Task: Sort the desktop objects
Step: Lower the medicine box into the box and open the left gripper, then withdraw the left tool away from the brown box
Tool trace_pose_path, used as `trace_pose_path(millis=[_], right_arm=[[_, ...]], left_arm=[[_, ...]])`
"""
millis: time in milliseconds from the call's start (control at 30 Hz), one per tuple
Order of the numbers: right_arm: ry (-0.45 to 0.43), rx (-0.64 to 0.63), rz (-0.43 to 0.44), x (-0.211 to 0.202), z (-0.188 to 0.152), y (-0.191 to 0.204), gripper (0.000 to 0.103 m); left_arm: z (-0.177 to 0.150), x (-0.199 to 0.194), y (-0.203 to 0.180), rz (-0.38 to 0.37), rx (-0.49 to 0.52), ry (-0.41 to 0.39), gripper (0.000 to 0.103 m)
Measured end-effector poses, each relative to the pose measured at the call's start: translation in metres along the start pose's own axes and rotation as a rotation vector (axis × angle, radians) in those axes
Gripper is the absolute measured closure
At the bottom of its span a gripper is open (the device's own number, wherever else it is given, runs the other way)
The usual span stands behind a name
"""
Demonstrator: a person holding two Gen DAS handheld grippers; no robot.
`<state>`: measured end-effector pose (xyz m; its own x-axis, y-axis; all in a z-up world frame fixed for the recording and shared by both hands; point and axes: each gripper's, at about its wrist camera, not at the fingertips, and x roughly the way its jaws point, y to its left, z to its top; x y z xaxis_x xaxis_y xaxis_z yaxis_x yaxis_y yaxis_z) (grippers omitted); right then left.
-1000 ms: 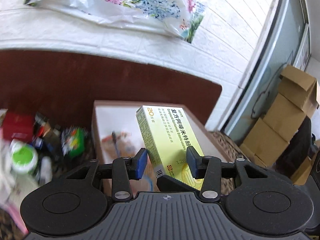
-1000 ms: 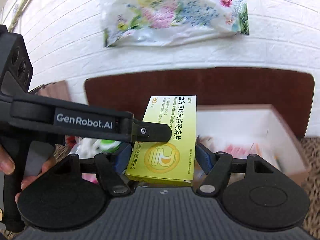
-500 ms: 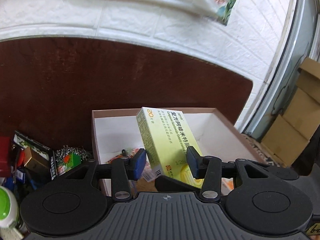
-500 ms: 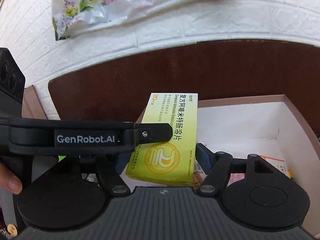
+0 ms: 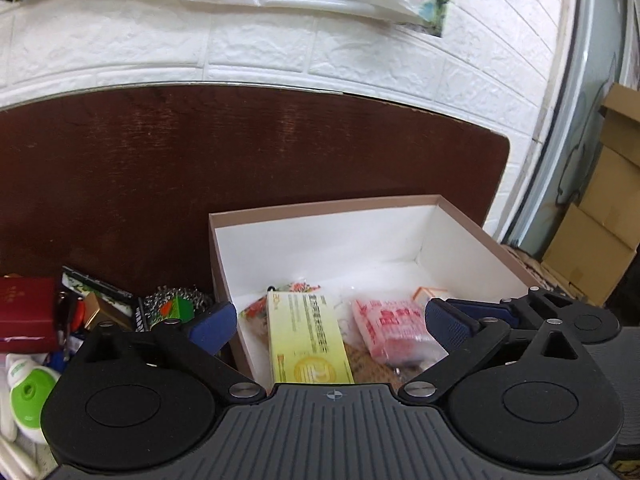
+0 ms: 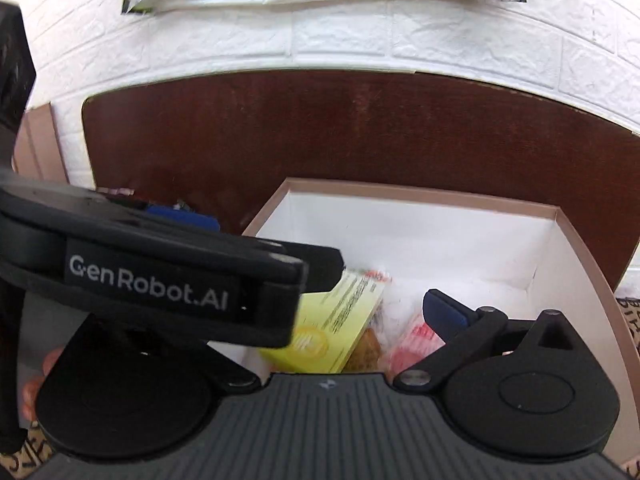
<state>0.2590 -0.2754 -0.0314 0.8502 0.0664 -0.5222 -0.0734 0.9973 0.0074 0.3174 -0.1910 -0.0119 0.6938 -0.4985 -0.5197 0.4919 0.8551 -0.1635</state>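
The yellow medicine box (image 5: pixel 308 340) lies flat inside the white cardboard box (image 5: pixel 328 204), among other packets. My left gripper (image 5: pixel 330 320) hovers over the box's near edge. Its jaws are opening wide and its blue pads (image 5: pixel 214 320) stand clear of the yellow box below. In the right wrist view the same yellow medicine box (image 6: pixel 340 320) rests in the white cardboard box (image 6: pixel 420 190). My right gripper (image 6: pixel 320 312) is above it with its jaws opening and nothing pressed between them. The left gripper's black body (image 6: pixel 160 276) crosses in front and hides the right gripper's left finger.
A pink packet (image 5: pixel 392 328) lies beside the yellow box. Left of the white box sits clutter: a red box (image 5: pixel 24 312), a steel scourer (image 5: pixel 176 304), a green-and-white bottle (image 5: pixel 28 392). The dark brown table (image 5: pixel 240 160) meets a white brick wall. Cardboard cartons (image 5: pixel 600 240) stand at the right.
Both grippers held the yellow box upright between their pads above the white box. Both have now let go and spread wide, and the yellow box has dropped flat into the white box.
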Motion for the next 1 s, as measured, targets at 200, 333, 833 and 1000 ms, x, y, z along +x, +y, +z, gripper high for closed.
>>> trace_pose_path(millis=[200,333,833,1000], right_arm=[[0.028,0.028,-0.024,-0.013,-0.013,0.003,0.0],[0.032,0.049,-0.04,-0.019,-0.012,0.006,0.0],[0.008,0.079,-0.133,-0.092,-0.032,0.021,0.0],[0.004,0.106,-0.15,-0.124,-0.053,0.029,0.0]], left_arm=[[-0.014,-0.015,-0.008,0.01,0.001,0.007,0.0],[-0.018,-0.025,-0.01,0.026,-0.01,0.004,0.0],[-0.051,-0.106,-0.052,0.082,0.002,-0.018,0.0],[-0.073,-0.134,-0.071,0.083,0.001,0.01,0.0]])
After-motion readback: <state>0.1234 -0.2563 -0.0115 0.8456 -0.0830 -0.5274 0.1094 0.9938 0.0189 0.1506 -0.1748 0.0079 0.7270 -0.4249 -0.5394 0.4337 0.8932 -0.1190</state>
